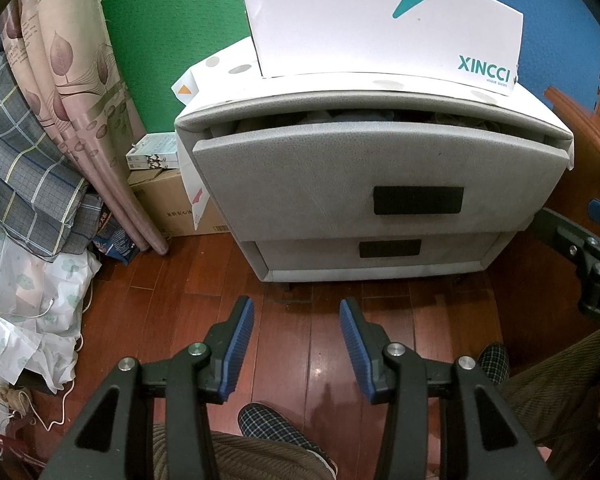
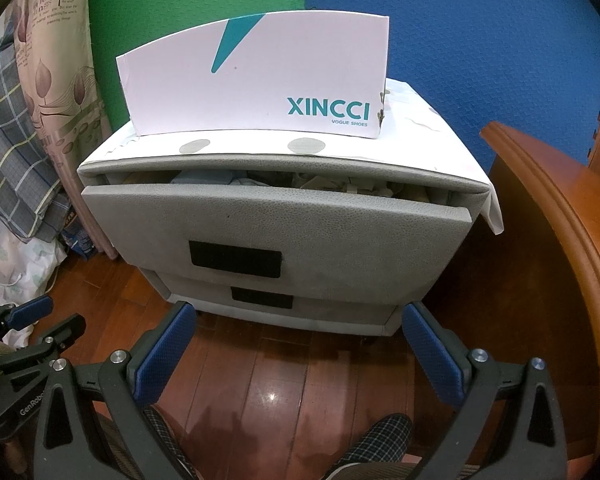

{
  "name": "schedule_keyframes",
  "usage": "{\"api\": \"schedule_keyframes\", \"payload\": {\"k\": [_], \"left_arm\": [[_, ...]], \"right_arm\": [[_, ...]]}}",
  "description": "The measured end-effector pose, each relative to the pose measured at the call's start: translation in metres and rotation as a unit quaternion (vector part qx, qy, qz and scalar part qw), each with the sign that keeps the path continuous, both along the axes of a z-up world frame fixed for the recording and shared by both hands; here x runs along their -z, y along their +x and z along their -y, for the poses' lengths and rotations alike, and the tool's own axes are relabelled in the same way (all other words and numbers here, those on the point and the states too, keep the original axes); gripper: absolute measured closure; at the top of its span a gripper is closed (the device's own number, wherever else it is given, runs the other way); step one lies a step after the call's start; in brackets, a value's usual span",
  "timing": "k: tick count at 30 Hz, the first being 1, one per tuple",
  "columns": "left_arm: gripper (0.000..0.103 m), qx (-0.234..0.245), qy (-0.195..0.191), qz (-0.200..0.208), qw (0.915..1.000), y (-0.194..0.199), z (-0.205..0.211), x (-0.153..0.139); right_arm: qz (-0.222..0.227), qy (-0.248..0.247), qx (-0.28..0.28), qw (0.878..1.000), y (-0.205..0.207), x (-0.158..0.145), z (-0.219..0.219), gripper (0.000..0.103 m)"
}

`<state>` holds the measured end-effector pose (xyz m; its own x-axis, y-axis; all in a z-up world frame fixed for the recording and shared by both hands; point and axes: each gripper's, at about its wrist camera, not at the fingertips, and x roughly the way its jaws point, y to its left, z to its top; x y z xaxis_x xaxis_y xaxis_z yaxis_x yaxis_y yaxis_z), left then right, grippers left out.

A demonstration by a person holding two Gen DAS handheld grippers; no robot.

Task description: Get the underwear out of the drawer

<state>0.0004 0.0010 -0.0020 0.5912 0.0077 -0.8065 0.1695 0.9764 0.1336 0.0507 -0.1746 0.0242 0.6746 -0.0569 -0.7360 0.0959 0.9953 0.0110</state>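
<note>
Two drawers face me on the grey cabinet, and through the left wrist camera I see the top drawer pulled out only a crack, with crumpled fabric showing in the dark slot above its front panel; I judge the underwear lies somewhere in that heap, though I cannot pick out one garment from another. My left hand-held gripper hangs above the wooden floor, short of the cabinet, its blue pads partly apart with nothing between them; so on my reading nothing has been taken out yet, and widening the drawer, reaching in and lifting a piece all remain. A white shoe box sits on top of the cabinet, and the other gripper's linkage pokes in at the right edge, cut off.

From the right wrist camera, the same slot shows more cloth, pale blue and beige, bunched and half shadowed; the drawer's depth and most of its contents are hidden by the cabinet top. My right hand-held gripper stands wide open and empty, low before the bottom drawer, touching nothing; my slippers and trouser legs fill the lower frame.
</note>
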Motion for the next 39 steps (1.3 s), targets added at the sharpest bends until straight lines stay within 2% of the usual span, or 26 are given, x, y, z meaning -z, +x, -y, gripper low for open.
{"api": "schedule_keyframes", "payload": {"k": [27,31,33,37,39], "left_arm": [[0.057,-0.003,-0.002,-0.005,1.0000,-0.002,-0.004,0.003],[0.057,-0.006,-0.015,-0.008,0.9998,-0.001,-0.008,-0.001],[0.057,-0.010,-0.035,-0.016,0.9992,0.004,-0.011,-0.004],[0.057,-0.028,-0.088,-0.025,0.9955,0.021,-0.022,-0.018],[0.057,-0.042,-0.130,-0.036,0.9899,0.034,-0.030,-0.026]], "right_arm": [[-0.005,0.013,0.004,1.000,0.001,-0.002,0.003,0.001],[-0.006,0.017,0.006,1.000,0.001,-0.001,0.006,0.001],[-0.007,0.019,0.007,1.000,0.001,-0.001,0.008,0.001],[-0.006,0.027,0.012,1.000,0.001,-0.001,0.012,0.001],[-0.005,0.032,0.014,0.999,0.000,-0.001,0.015,0.001]]}}
